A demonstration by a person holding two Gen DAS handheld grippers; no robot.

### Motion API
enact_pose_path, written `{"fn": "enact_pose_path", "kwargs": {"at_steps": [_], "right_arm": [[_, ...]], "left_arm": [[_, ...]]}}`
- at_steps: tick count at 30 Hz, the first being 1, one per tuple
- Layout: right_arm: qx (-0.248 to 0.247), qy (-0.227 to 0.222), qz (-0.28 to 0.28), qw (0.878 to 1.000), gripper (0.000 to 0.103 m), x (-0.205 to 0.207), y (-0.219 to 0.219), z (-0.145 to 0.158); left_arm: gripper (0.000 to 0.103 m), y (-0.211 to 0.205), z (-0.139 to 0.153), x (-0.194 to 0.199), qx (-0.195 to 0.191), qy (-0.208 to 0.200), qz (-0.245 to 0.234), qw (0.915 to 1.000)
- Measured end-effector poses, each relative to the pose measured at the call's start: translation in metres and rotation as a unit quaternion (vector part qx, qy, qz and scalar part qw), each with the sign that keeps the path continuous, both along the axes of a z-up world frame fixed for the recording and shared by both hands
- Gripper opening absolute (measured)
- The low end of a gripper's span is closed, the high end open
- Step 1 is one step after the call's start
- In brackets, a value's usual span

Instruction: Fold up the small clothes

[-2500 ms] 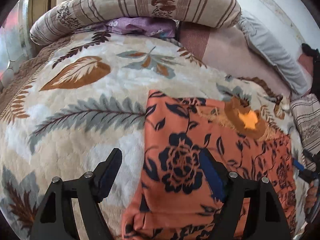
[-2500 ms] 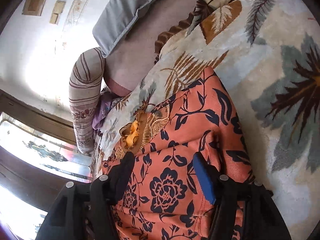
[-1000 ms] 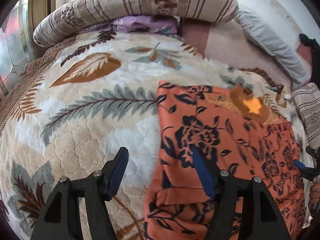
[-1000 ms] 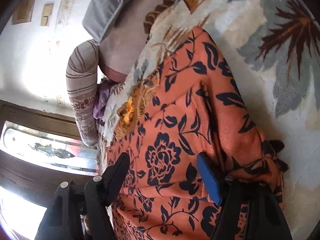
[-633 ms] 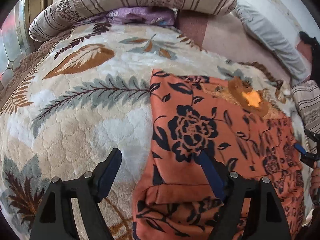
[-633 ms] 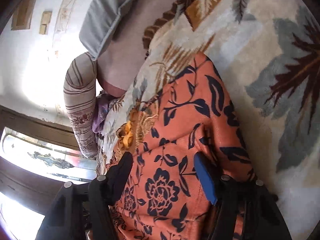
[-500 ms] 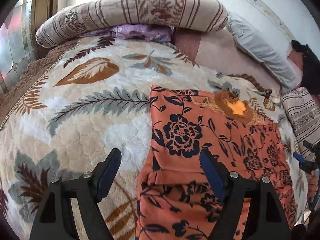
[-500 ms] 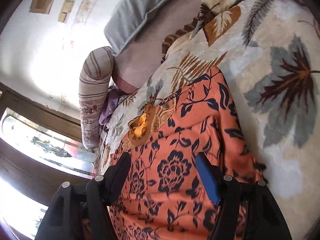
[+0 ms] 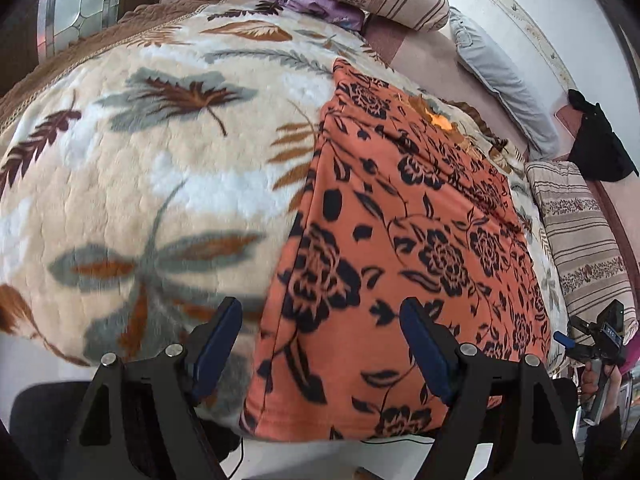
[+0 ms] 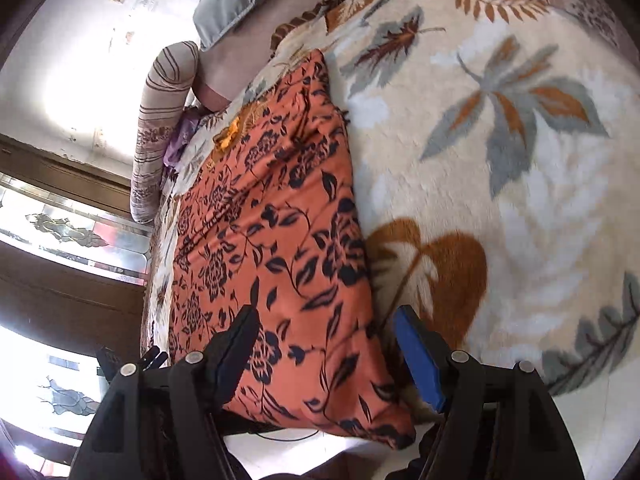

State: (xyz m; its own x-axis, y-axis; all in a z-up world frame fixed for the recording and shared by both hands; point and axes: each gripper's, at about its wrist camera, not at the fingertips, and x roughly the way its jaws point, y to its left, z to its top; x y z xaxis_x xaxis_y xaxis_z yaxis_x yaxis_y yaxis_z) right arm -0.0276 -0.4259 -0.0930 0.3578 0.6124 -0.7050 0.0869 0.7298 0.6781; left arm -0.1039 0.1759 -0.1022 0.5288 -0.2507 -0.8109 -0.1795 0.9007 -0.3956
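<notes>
Now both grippers have pulled back, fingers [image 9: 218, 338] apart, garment [image 9: 400, 248] flatter.

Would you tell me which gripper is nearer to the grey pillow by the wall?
Right, probably. The right gripper hangs open over the orange floral garment's edge on the side where the grey pillow lies; the left gripper straddles the opposite edge, open.

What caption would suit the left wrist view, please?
Open left gripper above the near edge of an orange floral garment on a leaf-patterned blanket.
</notes>
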Motion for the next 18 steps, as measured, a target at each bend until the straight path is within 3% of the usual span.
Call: {"fn": "enact_pose_path", "kwargs": {"at_steps": [6,18], "right_arm": [[-0.01,0.04,0.02,0.999,0.073,-0.014,0.014,-0.03],[-0.022,0.045,0.052,0.997,0.074,-0.018,0.026,-0.028]], "left_arm": [[0.081,-0.013,-0.01,-0.019,-0.003,0.028,0.0,0.9996],[0.08,-0.012,-0.024,-0.022,-0.005,0.053,0.016,0.9984]]}}
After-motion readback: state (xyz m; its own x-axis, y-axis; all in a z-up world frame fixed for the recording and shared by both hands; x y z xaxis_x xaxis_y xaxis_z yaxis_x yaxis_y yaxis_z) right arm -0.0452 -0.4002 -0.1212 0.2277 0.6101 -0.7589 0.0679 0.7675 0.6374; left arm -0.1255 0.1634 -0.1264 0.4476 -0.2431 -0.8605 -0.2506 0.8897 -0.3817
